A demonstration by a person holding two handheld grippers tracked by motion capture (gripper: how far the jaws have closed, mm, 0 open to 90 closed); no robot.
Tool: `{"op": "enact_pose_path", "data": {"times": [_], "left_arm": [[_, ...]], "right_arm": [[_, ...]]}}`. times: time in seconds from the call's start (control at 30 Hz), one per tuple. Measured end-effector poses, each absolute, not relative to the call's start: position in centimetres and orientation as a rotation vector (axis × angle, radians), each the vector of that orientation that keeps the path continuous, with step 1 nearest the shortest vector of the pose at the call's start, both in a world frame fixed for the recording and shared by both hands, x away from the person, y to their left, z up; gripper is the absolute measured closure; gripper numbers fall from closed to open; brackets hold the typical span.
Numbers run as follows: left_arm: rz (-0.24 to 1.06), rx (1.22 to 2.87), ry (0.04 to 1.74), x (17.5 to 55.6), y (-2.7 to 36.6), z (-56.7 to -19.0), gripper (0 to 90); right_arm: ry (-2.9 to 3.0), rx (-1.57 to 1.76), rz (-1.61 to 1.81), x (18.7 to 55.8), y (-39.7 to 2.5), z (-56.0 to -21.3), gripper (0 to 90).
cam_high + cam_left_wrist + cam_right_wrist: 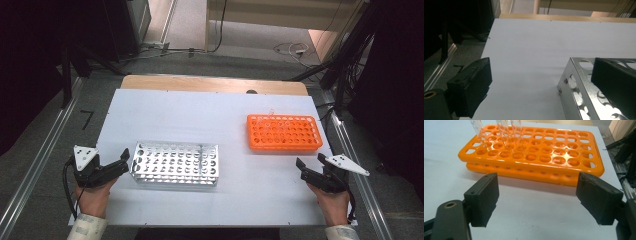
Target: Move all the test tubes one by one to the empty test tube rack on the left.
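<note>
A silver metal tube rack (175, 163) lies at the centre-left of the white table (200, 107); its holes look empty. My left gripper (124, 161) is open at the rack's left end. In the left gripper view the metal rack (576, 85) has its near corner between the jaws of the left gripper (541, 65), and the right jaw overlaps the rack's top. An orange tube rack (283, 133) sits at the right. My right gripper (310, 161) is open just in front of it. In the right gripper view the orange rack (536, 155) holds a few clear tubes (505, 131) beyond the right gripper (537, 178).
A wooden strip (215, 83) runs along the table's far edge. Metal rails (35, 170) flank the table on the floor, with cables (292, 49) behind. Bare white surface lies between the two racks and in front of them.
</note>
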State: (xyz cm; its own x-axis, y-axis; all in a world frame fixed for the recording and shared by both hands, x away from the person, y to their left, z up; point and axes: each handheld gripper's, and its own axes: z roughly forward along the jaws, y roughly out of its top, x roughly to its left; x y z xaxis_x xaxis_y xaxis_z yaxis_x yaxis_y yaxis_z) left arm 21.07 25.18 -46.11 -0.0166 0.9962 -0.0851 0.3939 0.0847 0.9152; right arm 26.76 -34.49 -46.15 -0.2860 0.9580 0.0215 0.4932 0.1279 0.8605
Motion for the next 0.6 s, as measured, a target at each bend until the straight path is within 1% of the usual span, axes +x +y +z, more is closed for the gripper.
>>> {"op": "enact_pose_path", "data": {"times": [0.07, 0.3, 0.43, 0.6], "left_arm": [[0.937, 1.413, 1.546, 21.2, 25.3, -46.1, 3.8], [0.894, 1.401, 1.556, 21.3, 25.4, -46.3, 4.8], [0.891, 1.410, 1.552, 21.4, 25.2, -46.4, 4.9], [0.890, 1.410, 1.556, 21.4, 25.2, -46.5, 5.0]], "right_arm": [[1.850, 1.410, 1.081, 26.8, -34.5, -46.1, 17.0], [1.871, 1.410, 1.068, 27.3, -33.6, -45.8, 17.4], [1.900, 1.374, 1.094, 27.9, -32.4, -45.6, 22.1], [1.918, 1.363, 1.100, 28.4, -31.9, -45.7, 23.4]]}}
